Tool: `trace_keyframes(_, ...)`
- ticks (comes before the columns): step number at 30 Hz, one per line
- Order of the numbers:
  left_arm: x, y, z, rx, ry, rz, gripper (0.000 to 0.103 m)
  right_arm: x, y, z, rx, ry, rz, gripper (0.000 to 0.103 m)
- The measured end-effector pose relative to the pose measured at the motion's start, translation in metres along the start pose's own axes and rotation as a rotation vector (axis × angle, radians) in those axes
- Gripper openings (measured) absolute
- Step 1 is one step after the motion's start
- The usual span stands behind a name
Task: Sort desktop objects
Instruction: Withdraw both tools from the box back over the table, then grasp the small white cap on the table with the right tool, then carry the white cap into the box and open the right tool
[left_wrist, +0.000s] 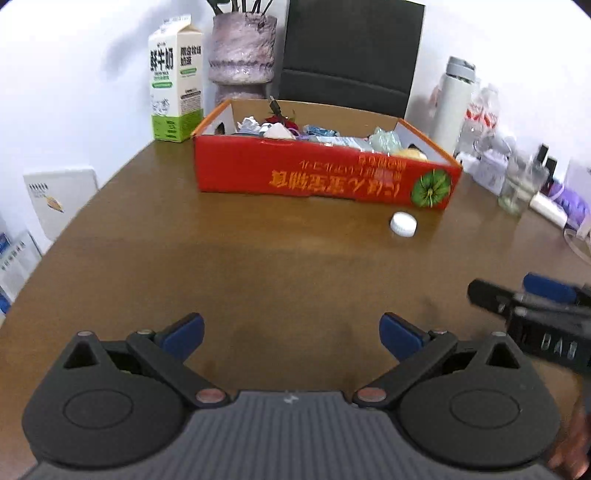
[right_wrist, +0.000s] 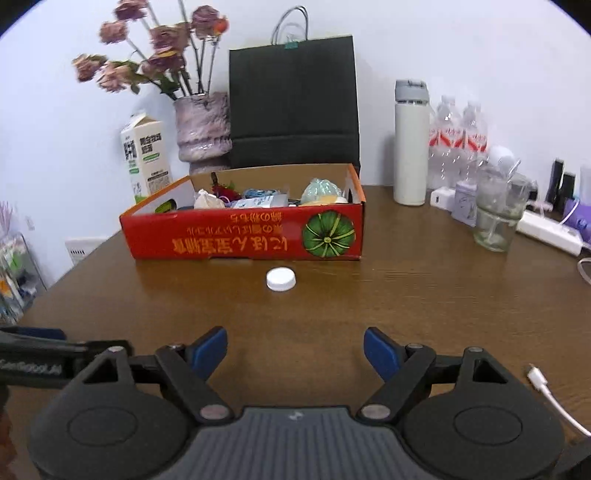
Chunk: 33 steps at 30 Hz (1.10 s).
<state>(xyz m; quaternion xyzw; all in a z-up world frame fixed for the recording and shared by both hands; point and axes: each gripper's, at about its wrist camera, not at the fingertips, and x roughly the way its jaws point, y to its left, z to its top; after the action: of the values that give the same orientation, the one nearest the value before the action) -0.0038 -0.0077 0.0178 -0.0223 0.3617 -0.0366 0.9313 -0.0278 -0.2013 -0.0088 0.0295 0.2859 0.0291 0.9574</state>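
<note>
Brown wood-grain table (right_wrist: 406, 295) under a plain white wall. On it lies a small round white cap (right_wrist: 281, 279), ribbed at its side, just in front of the long red cardboard box (right_wrist: 243, 236), apart from its wall; bare tabletop spreads from the cap back to both grippers. The box is open-topped and heaped with wrappers and small items. Behind it stand a milk carton (right_wrist: 147, 162), a rough stone-look vase (right_wrist: 203, 127) and a black paper bag (right_wrist: 293, 107). The right gripper (right_wrist: 295, 350) and left gripper (left_wrist: 291, 336) both gape wide, blue pads holding nothing. A white cable (right_wrist: 550, 395) trails near the table's right edge.
</note>
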Motion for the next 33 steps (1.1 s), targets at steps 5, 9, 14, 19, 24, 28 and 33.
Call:
trace_keyframes(5,0.005,0.003,-0.014,0.001,0.032,0.036,0.103,-0.006,0.012,-0.009,-0.043,0.036,0.054,0.079)
trace_keyframes(9,0.012,0.009,0.002,-0.01,0.012,0.06,0.103,0.032,0.022,0.018,-0.074,0.058,0.065,0.057)
trace_keyframes(14,0.008,0.012,0.011,-0.018,-0.02,0.06,0.103,0.1,0.021,0.053,-0.051,0.094,-0.001,0.049)
trace_keyframes(19,0.012,0.013,0.012,0.001,-0.021,0.084,0.103,0.125,0.022,0.055,-0.038,0.127,-0.002,0.027)
trace_keyframes(24,0.007,0.018,0.025,-0.007,-0.061,0.068,0.103,0.089,0.02,0.05,-0.008,0.108,0.06,0.026)
trace_keyframes(28,-0.002,0.02,0.064,0.009,-0.156,0.017,0.103,0.033,0.015,0.071,0.012,-0.038,0.106,0.026)
trace_keyframes(33,0.002,0.028,0.139,-0.019,-0.206,-0.001,0.103,-0.001,0.007,0.124,-0.007,-0.194,0.113,0.026)
